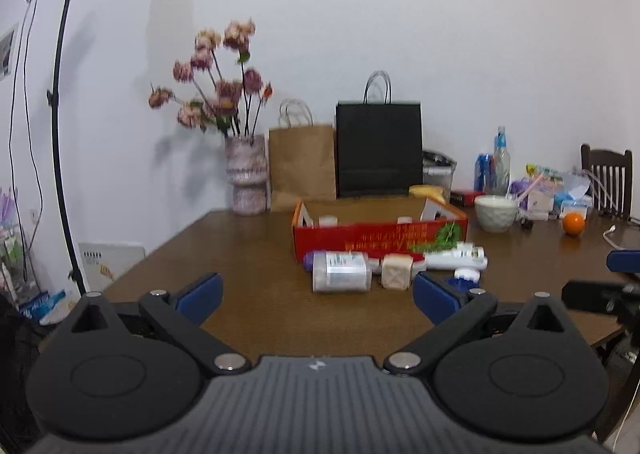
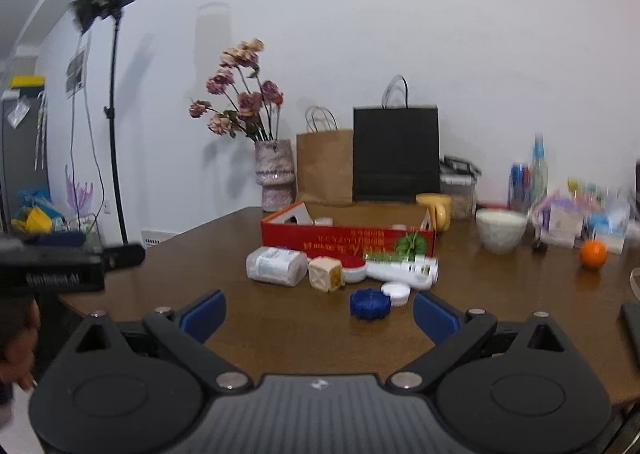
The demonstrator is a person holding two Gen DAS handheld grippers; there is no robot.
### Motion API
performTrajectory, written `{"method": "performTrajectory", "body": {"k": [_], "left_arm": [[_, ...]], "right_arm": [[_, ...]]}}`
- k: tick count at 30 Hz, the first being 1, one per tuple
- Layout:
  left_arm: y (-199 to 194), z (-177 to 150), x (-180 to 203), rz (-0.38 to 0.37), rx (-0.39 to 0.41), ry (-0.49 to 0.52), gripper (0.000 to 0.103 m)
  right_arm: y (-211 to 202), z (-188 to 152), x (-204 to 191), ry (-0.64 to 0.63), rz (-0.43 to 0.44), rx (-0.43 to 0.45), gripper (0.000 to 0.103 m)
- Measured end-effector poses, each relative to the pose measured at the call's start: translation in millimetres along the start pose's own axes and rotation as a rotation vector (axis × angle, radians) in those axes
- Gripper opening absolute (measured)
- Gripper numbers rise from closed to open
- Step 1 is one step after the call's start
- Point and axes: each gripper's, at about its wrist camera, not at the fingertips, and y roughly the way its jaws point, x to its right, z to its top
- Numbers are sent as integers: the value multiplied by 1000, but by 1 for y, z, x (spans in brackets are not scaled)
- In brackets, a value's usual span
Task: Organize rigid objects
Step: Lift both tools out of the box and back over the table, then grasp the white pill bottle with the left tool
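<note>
A red cardboard box (image 1: 380, 240) (image 2: 348, 242) lies open in the middle of the brown table. In front of it lie a clear jar on its side (image 1: 340, 272) (image 2: 276, 266), a beige cube (image 1: 397, 272) (image 2: 326, 274), a white tube (image 1: 456, 258) (image 2: 404, 270), a white cap (image 2: 396, 292) and a blue ridged cap (image 2: 370, 304). My left gripper (image 1: 318, 296) hovers open just short of the jar and cube. My right gripper (image 2: 320, 314) is open too, near the blue cap, holding nothing.
Behind the box stand a vase of flowers (image 1: 248, 173), a brown paper bag (image 1: 302, 165) and a black bag (image 1: 378, 149). A white bowl (image 2: 500, 230), an orange (image 2: 593, 254), bottles and clutter fill the right side. A light stand (image 1: 60, 113) rises at the left.
</note>
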Motion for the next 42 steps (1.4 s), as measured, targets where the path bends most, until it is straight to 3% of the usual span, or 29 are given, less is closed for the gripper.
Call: {"method": "performTrajectory", "body": {"k": [7, 9, 14, 19, 24, 29, 31, 33, 35, 37, 40, 42], "left_arm": [[29, -16, 1, -6, -91, -11, 103], [42, -19, -3, 10, -119, -21, 103], [76, -15, -17, 53, -160, -55, 103], [123, 0, -36, 51, -188, -88, 103], [186, 20, -52, -60, -223, -184, 101], [246, 25, -56, -73, -265, -211, 73], [264, 24, -60, -130, -281, -242, 70], [281, 22, -62, -167, -317, -268, 58], [294, 19, -64, -192, -350, -288, 49], [301, 17, -66, -230, -357, -320, 48], [305, 14, -69, -299, -372, -372, 36], [304, 11, -70, -307, -375, -411, 35]], "right_arm": [[30, -7, 8, 28, -4, -49, 98], [45, -6, 11, 43, 6, -71, 94], [84, 0, 16, 90, 54, -118, 93], [142, 16, 18, 144, 114, -151, 80], [211, 32, 15, 202, 171, -180, 56], [280, 41, 11, 238, 183, -234, 38], [301, 41, 9, 249, 184, -255, 35], [318, 41, 9, 262, 185, -274, 30], [330, 39, 9, 278, 184, -285, 29], [336, 38, 8, 285, 188, -279, 29], [341, 39, 6, 280, 187, -278, 29], [342, 40, 4, 273, 189, -285, 31]]}}
